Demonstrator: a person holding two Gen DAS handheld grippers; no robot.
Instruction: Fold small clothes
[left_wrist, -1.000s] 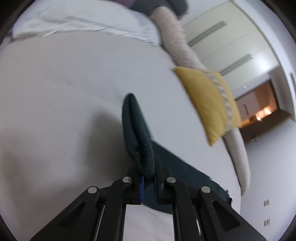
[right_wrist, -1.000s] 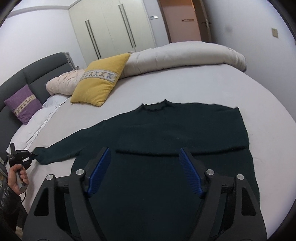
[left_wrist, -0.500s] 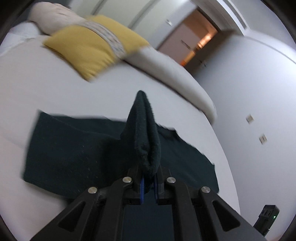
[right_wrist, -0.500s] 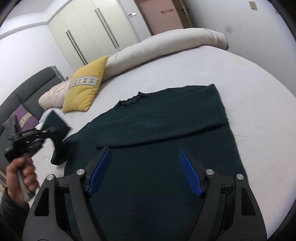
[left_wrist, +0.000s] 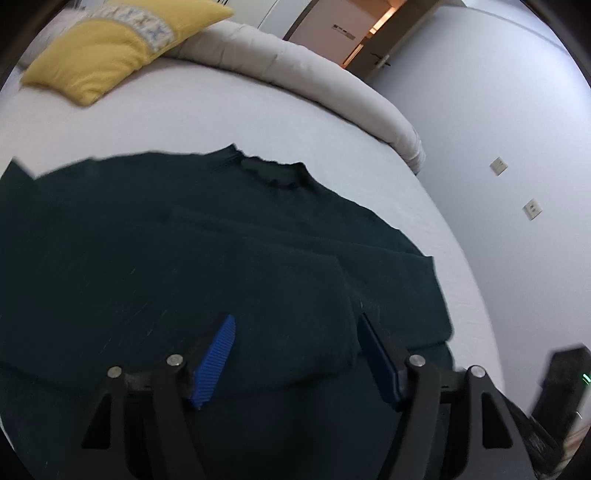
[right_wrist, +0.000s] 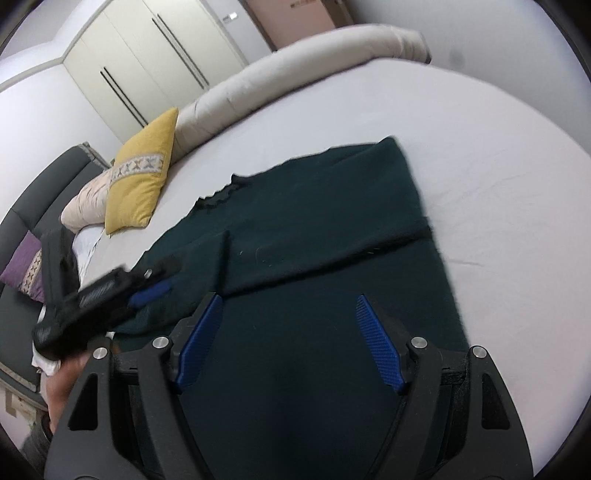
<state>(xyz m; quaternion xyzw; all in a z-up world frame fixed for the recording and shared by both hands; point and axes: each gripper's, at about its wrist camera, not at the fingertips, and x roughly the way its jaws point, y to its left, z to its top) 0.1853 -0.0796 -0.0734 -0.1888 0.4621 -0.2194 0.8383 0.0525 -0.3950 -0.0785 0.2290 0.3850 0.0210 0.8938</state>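
Observation:
A dark green sweater (left_wrist: 184, 251) lies flat on the white bed (left_wrist: 229, 110), collar toward the rolled duvet. Both sleeves lie folded across its body. My left gripper (left_wrist: 295, 325) is open and empty just above the sleeve cuff (left_wrist: 288, 295) it carried. In the right wrist view the sweater (right_wrist: 317, 229) fills the middle and my right gripper (right_wrist: 288, 306) hovers open and empty over its lower body. The left gripper (right_wrist: 151, 291) shows there at the left, held by a hand, over the folded sleeve.
A yellow pillow (left_wrist: 110, 48) and a rolled beige duvet (left_wrist: 303, 74) lie along the far side of the bed. A purple pillow (right_wrist: 26, 266) leans on the grey headboard (right_wrist: 44, 192). Wardrobe doors (right_wrist: 147, 62) stand behind. White sheet (right_wrist: 498, 166) surrounds the sweater.
The left gripper carried the sleeve cuff across onto the sweater's body, then opened and let it go. The right gripper stayed open, tilting slightly over the sweater.

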